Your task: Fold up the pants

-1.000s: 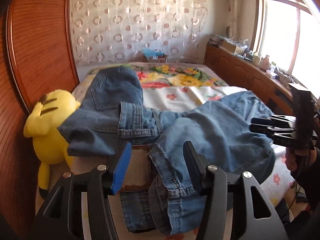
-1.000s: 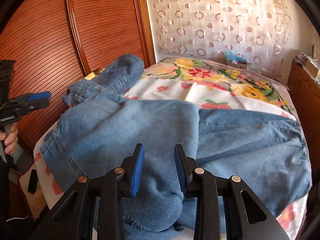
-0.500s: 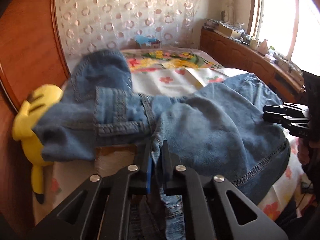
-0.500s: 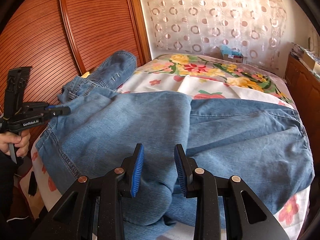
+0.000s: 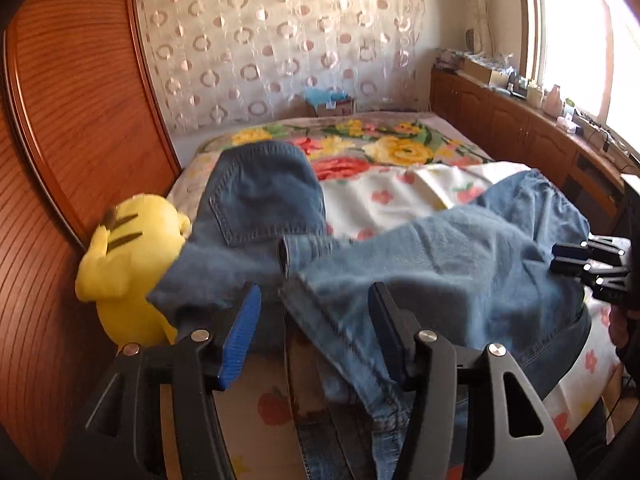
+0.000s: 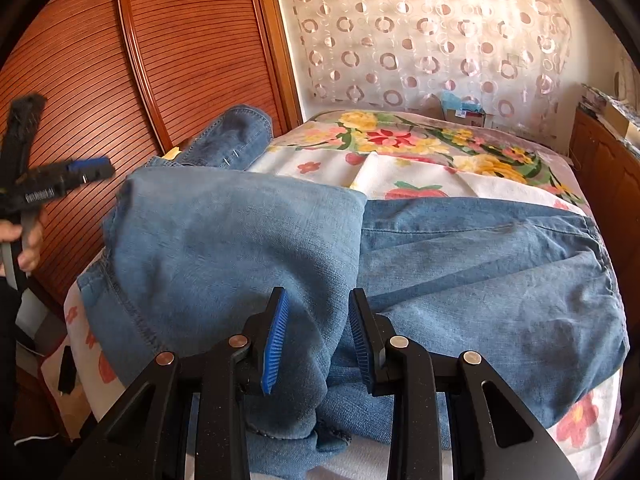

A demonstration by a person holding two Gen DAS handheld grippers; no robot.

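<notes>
The jeans [image 6: 248, 248] lie half folded across the floral bed [image 6: 420, 172], one leg doubled over toward ten o'clock. The left claw [image 5: 314, 328], pinched shut a moment ago, is opening again with a hem drooping loose between its pads: that fold looks released. The right claw [image 6: 316, 334] stays part open, clamping nothing. White lettering on the left claw's handle is too blurred to read.

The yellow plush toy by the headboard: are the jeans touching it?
Touching. In the left wrist view the jeans lie against the yellow plush toy, the denim overlapping its side with no gap.
</notes>
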